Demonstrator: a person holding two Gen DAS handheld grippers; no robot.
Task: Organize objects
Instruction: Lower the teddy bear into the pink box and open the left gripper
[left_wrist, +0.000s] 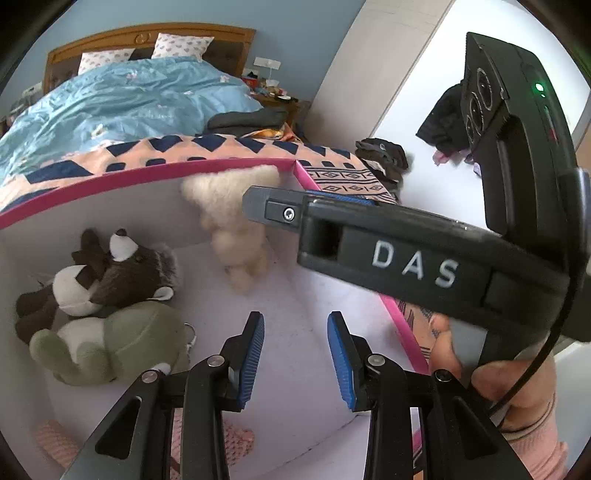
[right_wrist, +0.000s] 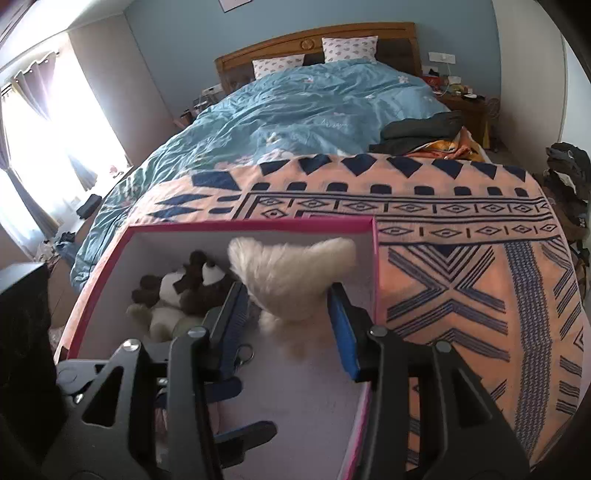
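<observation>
Left gripper (left_wrist: 295, 360) angled down into box (left_wrist: 147, 175), fingers empty | right gripper (right_wrist: 291, 328) angled down, fingers flank cream plush (right_wrist: 291, 273), grip unclear

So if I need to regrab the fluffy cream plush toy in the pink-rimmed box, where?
Probably pinch the fluffy cream plush toy across its narrow lower body, coming from above. Its wide top leans against the pink-rimmed box wall near the corner, leaving only the near side open.

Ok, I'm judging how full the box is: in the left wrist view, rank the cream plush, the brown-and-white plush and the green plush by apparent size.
1. Brown-and-white plush and green plush: alike, overlapping, so unranked.
2. Cream plush: looks smallest, but it is blurred and farther from the camera, so unsure.
</observation>
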